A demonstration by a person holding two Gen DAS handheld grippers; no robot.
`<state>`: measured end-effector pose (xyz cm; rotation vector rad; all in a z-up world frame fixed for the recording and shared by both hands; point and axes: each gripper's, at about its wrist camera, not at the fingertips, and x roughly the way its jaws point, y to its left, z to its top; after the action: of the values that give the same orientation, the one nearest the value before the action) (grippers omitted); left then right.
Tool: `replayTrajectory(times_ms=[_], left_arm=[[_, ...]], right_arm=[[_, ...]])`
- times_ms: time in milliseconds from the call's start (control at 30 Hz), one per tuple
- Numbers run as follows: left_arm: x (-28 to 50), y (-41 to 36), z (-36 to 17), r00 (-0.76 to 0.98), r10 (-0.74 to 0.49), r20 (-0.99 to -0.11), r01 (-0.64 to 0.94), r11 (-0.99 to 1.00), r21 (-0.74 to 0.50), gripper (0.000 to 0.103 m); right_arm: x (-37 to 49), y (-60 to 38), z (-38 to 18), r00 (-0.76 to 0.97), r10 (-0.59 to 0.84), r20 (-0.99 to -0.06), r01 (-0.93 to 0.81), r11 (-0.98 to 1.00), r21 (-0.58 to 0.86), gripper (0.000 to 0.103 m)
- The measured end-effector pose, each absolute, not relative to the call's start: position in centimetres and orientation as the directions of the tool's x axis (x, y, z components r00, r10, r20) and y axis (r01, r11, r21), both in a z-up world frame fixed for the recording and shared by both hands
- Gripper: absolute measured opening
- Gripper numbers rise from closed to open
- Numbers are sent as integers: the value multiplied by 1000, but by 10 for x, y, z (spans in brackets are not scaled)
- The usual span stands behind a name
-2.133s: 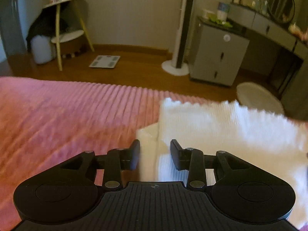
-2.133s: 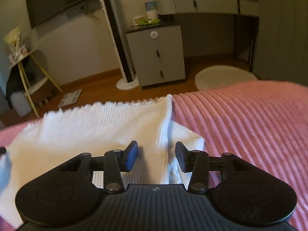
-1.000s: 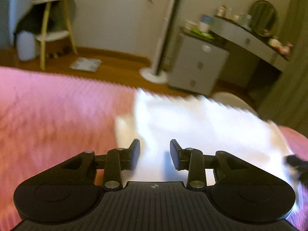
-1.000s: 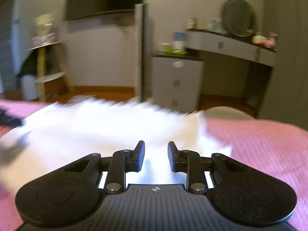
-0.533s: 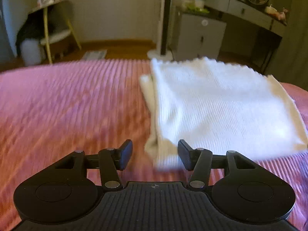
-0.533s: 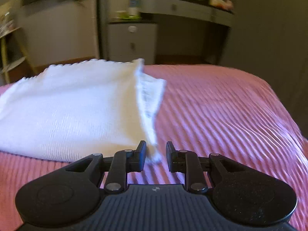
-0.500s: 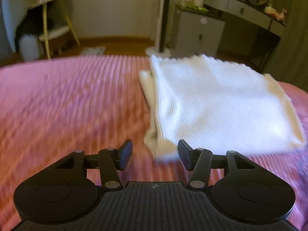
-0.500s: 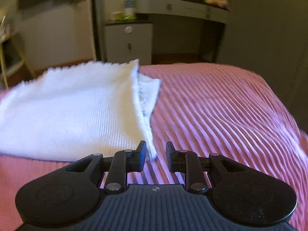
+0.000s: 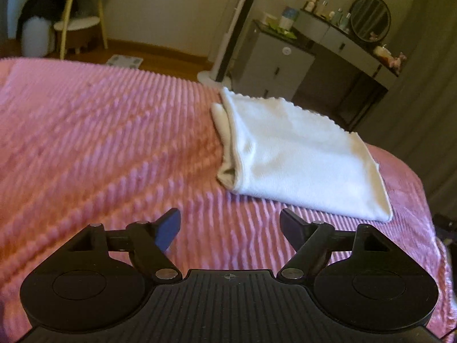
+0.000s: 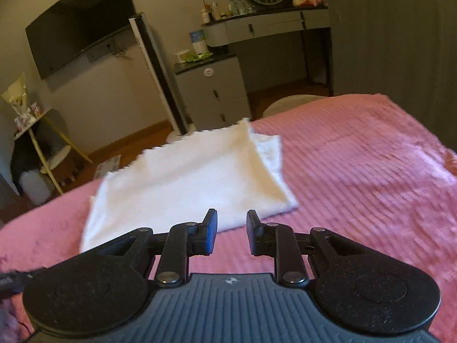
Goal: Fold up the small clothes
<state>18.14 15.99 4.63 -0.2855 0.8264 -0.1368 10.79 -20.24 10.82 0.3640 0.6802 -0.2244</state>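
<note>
The left gripper [image 9: 230, 227] has just been opening and stands wide, empty; the right gripper [image 10: 232, 235] is narrow, also empty. The folded white garment [image 9: 300, 158] lies ahead on the pink bedspread [image 9: 100, 143]. It seems fully folded, so both should withdraw clear without snagging. Earlier, both sat right over it.

garment [image 9: 302, 154] on bedspread [image 9: 100, 131] | cabinet [image 9: 271, 65] behind bed | desk [image 9: 348, 48] right of cabinet

Bare pink blanket [image 9: 100, 143] lies open from nine to twelve o'clock; the folded white garment [image 9: 300, 157] blocks one o'clock.
</note>
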Motion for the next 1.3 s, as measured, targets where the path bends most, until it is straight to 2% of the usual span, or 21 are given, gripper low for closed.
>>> replayTrajectory(times_ms=[133, 267, 367, 533, 667, 800, 833, 900, 1000, 1100, 1167, 1200, 1300], left_arm=[[184, 162, 45, 660, -213, -720, -25, 952, -305, 82], [199, 155, 32, 640, -186, -745, -42, 960, -275, 82], [220, 145, 19, 638, -173, -750, -43, 965, -259, 82], [271, 131, -4, 649, -174, -741, -68, 957, -283, 82], [306, 124, -19, 634, -222, -741, -56, 942, -331, 82], [325, 119, -37, 595, -274, -756, -51, 926, -375, 82], [325, 119, -36, 597, -274, -754, -51, 925, -377, 80], [325, 120, -34, 599, -285, -749, -42, 922, -385, 65], [329, 127, -33, 590, -287, -755, -74, 911, -405, 51], [328, 134, -29, 597, -298, -745, -118, 886, -449, 41], [327, 135, -27, 608, -304, -734, -127, 875, -467, 43], [327, 135, -29, 596, -294, -747, -147, 875, -461, 52], [331, 134, -35, 571, -281, -771, -174, 876, -449, 63]], right_arm=[[126, -169, 104, 778, 1, -628, 253, 915, 315, 20], [149, -157, 71, 782, 71, -619, 202, 911, 359, 20], [165, -157, 43, 786, 60, -616, 181, 930, 321, 20], [195, -175, 8, 802, -36, -596, 178, 967, 180, 20], [213, -191, -6, 827, 2, -563, 164, 956, 244, 20], [217, -189, -22, 818, 28, -574, 136, 961, 240, 21], [217, -186, -24, 816, 39, -576, 127, 961, 245, 21], [217, -187, -23, 817, 50, -574, 122, 958, 258, 22], [212, -188, -20, 828, 81, -555, 110, 947, 303, 28], [207, -184, -22, 822, 92, -561, 102, 947, 306, 28], [204, -180, -20, 825, 77, -559, 96, 957, 273, 29], [203, -179, -18, 827, 72, -558, 94, 960, 264, 29], [203, -179, -17, 830, 79, -551, 91, 957, 274, 33]])
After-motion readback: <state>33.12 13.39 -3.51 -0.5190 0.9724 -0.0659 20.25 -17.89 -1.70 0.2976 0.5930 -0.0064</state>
